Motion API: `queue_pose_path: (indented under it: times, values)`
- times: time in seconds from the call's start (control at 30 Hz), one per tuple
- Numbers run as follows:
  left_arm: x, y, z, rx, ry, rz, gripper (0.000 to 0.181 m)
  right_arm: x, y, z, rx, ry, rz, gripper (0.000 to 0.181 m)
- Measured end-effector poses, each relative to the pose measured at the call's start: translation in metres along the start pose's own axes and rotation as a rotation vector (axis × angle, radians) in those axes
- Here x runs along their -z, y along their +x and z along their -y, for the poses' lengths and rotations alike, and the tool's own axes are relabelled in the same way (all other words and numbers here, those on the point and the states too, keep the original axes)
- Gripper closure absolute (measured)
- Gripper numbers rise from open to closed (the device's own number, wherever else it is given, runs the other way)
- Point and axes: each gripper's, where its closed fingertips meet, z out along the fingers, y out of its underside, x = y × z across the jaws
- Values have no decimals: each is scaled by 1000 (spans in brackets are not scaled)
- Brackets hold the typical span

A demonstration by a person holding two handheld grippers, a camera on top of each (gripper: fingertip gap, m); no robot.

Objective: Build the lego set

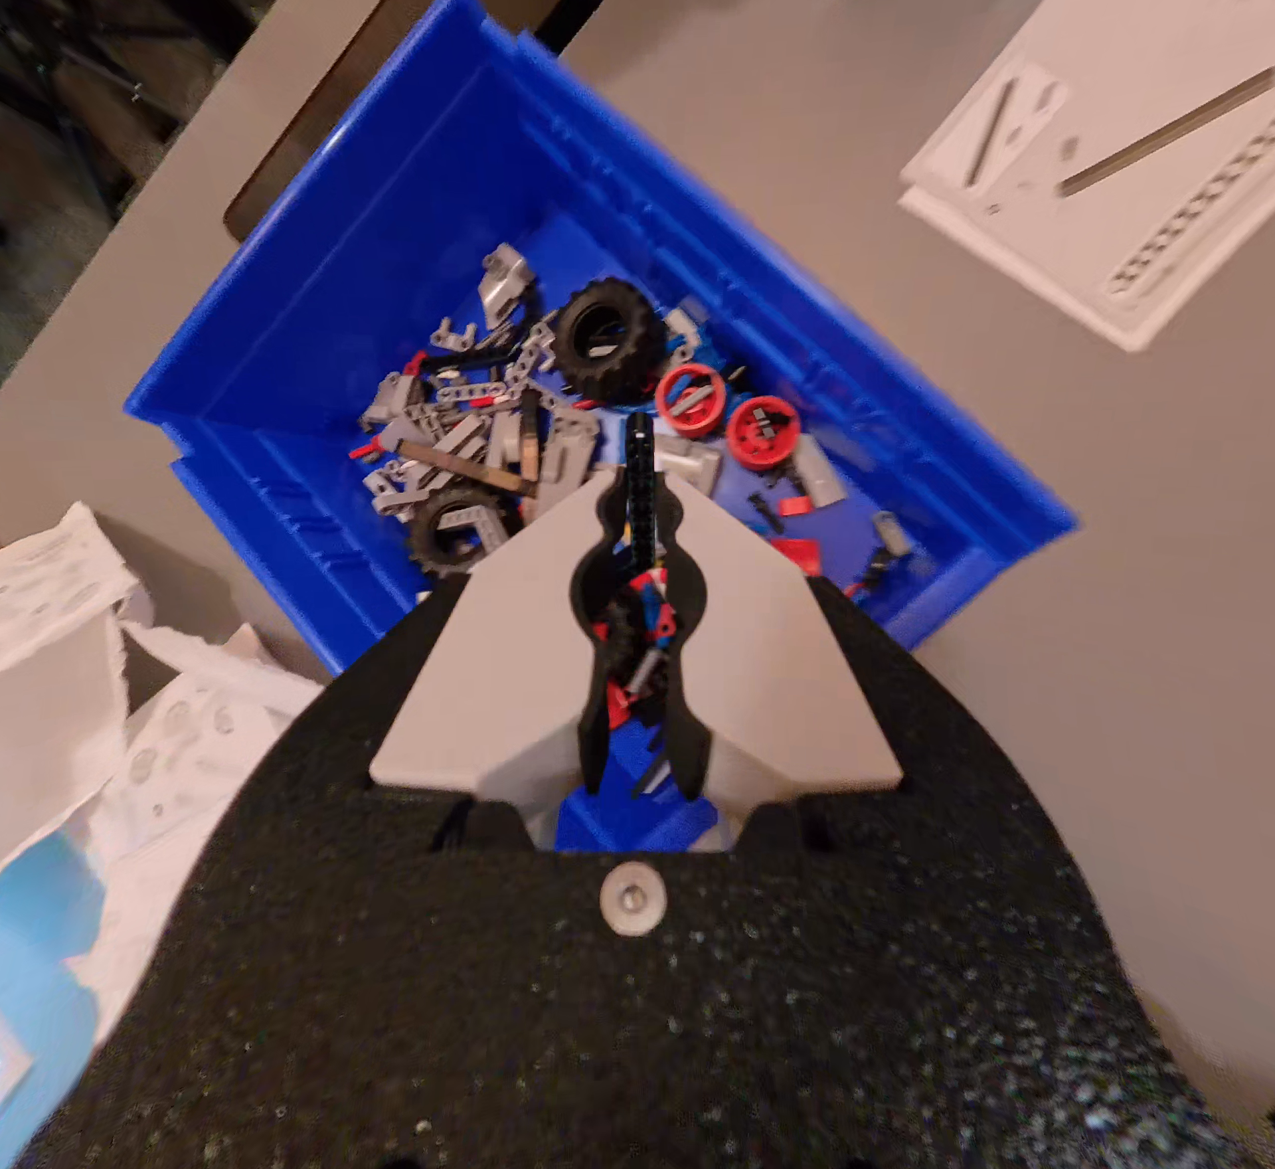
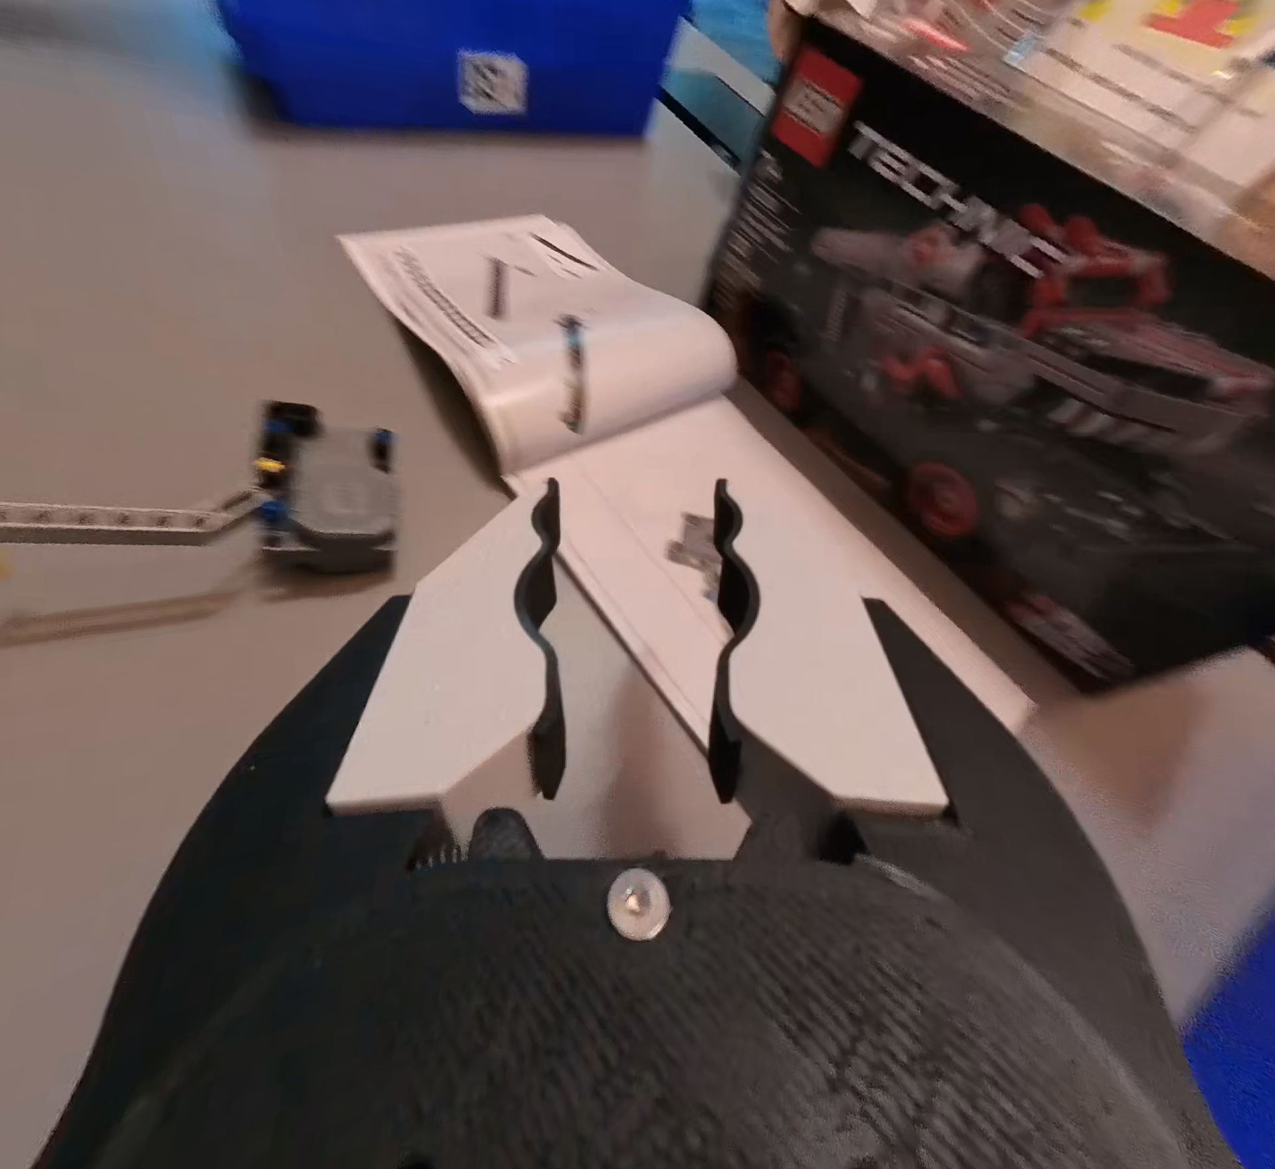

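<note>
My left gripper (image 1: 638, 487) is shut on a long black beam (image 1: 638, 446) and holds it over the blue bin (image 1: 386, 225). The bin holds several loose grey, black and red pieces, a black tyre (image 1: 607, 339) and two red wheel hubs (image 1: 690, 394). My right gripper (image 2: 635, 494) is open and empty above the open instruction booklet (image 2: 586, 335). A partly built grey and black assembly with a long grey beam (image 2: 324, 501) lies on the table to its left.
The set's black box (image 2: 1000, 342) stands to the right, with more boxes behind it. The blue bin (image 2: 441, 18) is at the back left. Torn white bags (image 1: 103, 687) lie left of the bin. The booklet (image 1: 1118, 121) lies at the right.
</note>
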Motion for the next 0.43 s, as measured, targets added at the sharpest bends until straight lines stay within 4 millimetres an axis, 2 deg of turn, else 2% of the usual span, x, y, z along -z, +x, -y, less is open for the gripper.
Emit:
queue_pose_path:
  times: [0.03, 0.13, 0.27, 0.33, 0.43]
  values:
    - [6, 10, 4, 2, 25, -33, 176, 1, -8, 6, -16, 41, 51, 136]
    - [23, 41, 19, 31, 101, -150, 176, 0, -31, 15, -55, 84, 190, 130]
    - [40, 78, 42, 122, 197, -314, 177, -11, -60, 16, -34, 57, 302, 125]
    - [41, 85, 50, 155, 212, -320, 177, -15, -68, 18, -15, 45, 319, 125]
    - [30, 74, 43, 134, 132, -203, 177, -16, -69, 18, 33, 44, 295, 126]
